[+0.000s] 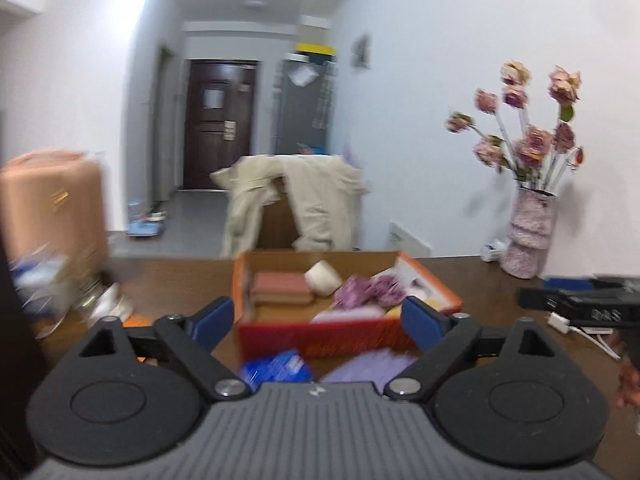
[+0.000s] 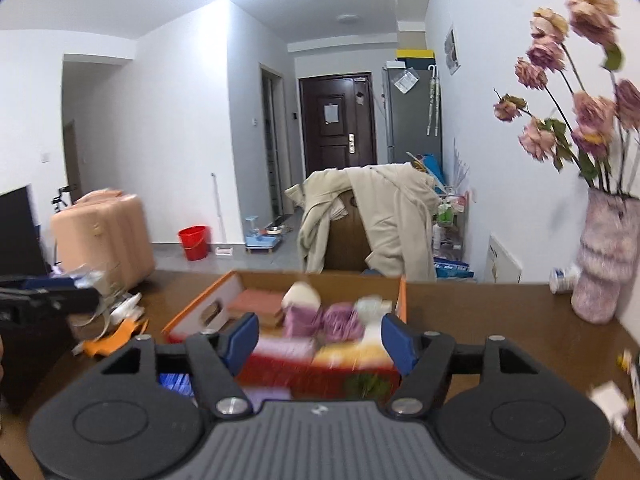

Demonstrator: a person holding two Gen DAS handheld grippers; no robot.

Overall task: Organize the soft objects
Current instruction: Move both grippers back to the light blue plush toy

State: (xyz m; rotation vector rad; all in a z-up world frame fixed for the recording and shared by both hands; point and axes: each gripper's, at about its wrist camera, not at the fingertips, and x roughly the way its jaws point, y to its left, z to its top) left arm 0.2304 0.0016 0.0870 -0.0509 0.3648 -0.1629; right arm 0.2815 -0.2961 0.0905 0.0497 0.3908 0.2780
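— On the brown table (image 1: 168, 280), right in the middle, sits the orange cardboard box (image 1: 320, 336) — that's where the soft things are.

— What can you make out inside it?

— At the far left a folded pinkish-brown cloth (image 1: 282, 286), beside it a cream roll (image 1: 323, 277), then a crumpled purple cloth (image 1: 370, 290) towards the right. It's blurred, so the rest is only pale and yellow patches.

— And the tools?

— Both hang short of the box, on its near side. The left gripper (image 1: 318, 320) has its blue pads (image 1: 214, 318) spread wide, nothing between them. The right gripper (image 2: 318, 338) stands apart too, a little narrower, and it also grips nothing — the box only shows through the gap.

— Anything lying outside the box?

— Just near of it, a blue packet (image 1: 276, 366) and a pale lilac cloth (image 1: 368, 364) on the tabletop, close under the left gripper.

— What else is around?

— A vase of dried pink flowers (image 2: 608, 256) stands on the table's far right by the wall. Beyond the table a beige coat (image 2: 384, 216) is draped over a chair, and further back there's a dark door (image 2: 338, 120).
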